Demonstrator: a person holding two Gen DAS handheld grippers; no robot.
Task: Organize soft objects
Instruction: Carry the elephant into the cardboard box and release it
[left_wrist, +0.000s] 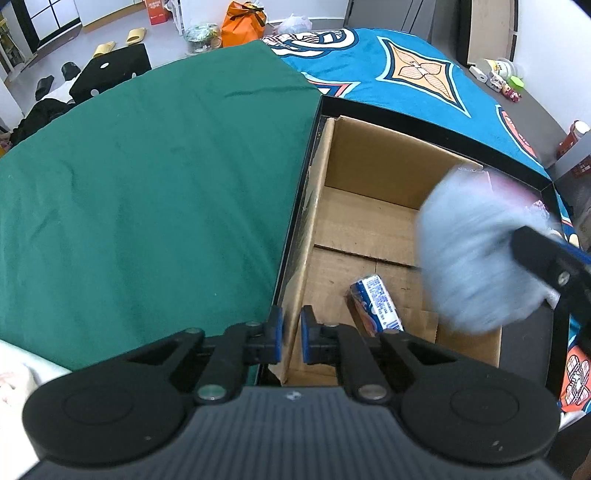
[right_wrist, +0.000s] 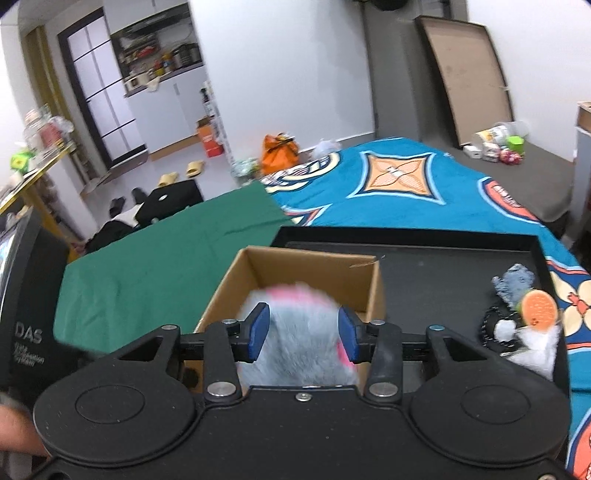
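Observation:
An open cardboard box (left_wrist: 369, 162) stands in a black tray (left_wrist: 406, 114) on the bed. My left gripper (left_wrist: 291, 334) is shut on the box's near left wall, one blue pad on each side of the cardboard. A blue and white packet (left_wrist: 376, 306) lies on the box floor. My right gripper (right_wrist: 303, 330) carries a fluffy grey and pink plush toy (right_wrist: 299, 332) over the box (right_wrist: 229, 284); both pads touch the toy's sides. In the left wrist view the blurred plush toy (left_wrist: 476, 254) hangs above the box's right side, with a right finger (left_wrist: 550, 258) behind it.
The black tray (right_wrist: 443, 280) also holds a grey soft toy (right_wrist: 515, 282), an orange round piece (right_wrist: 539, 308) and white fluff (right_wrist: 535, 350) at its right end. A green cloth (left_wrist: 147, 184) lies left of the tray, over a blue patterned blanket (left_wrist: 424, 70).

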